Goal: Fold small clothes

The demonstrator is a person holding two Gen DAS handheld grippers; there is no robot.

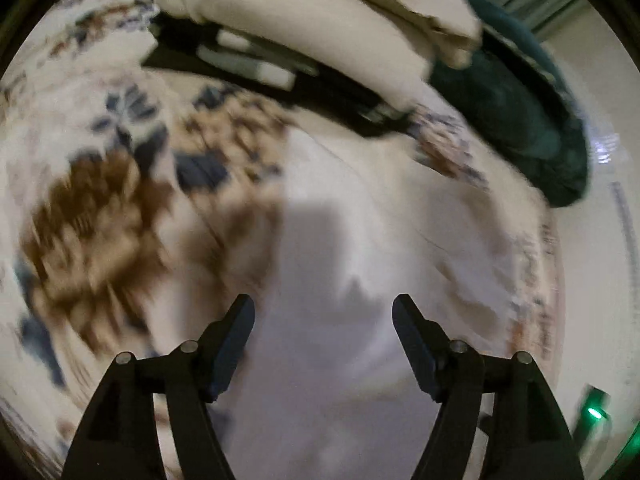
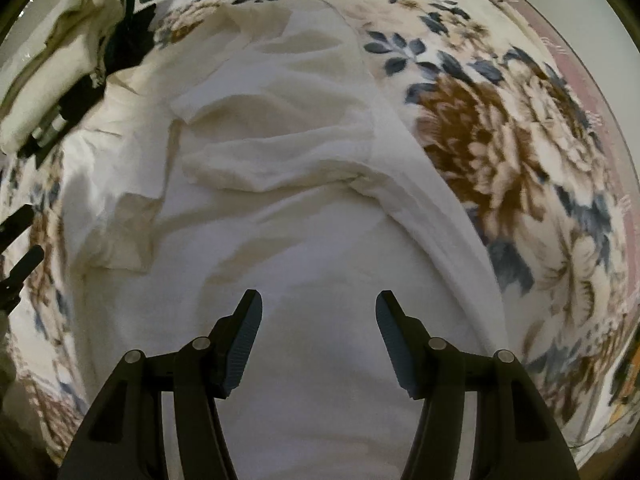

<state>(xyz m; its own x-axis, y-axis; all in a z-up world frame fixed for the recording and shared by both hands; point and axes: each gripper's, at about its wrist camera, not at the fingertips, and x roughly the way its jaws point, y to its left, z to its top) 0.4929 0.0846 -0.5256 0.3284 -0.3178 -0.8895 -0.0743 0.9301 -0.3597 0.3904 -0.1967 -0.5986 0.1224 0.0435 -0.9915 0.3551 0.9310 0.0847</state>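
**Operator:** Where's the garment relative to my hands?

**Spotter:** The white garment lies spread on the floral blanket, right under and ahead of your right gripper. Its plain body fills the space between and below your fingers; farther ahead the fabric is rumpled into folds, with one flap turned over toward the left. In the left wrist view the same white garment sits directly below your left gripper, with the blanket showing to its left.

**Operator:** And the grippers themselves?

**Spotter:** Both have their fingers spread wide apart with nothing between them. I can't tell whether the tips touch the cloth or hover just above it. Your left gripper's black fingers poke in at the left edge of the right wrist view, beside the garment's left side.

**Operator:** Anything you can't make out?

**Spotter:** The left wrist view is heavily blurred, so the garment's edges there are vague. Beyond it you have a stack of folded cream cloth resting on a black item with pale patches, and something dark teal to the right; what those two are, I can't say. The near hem of the garment is hidden behind the gripper bodies in both views.
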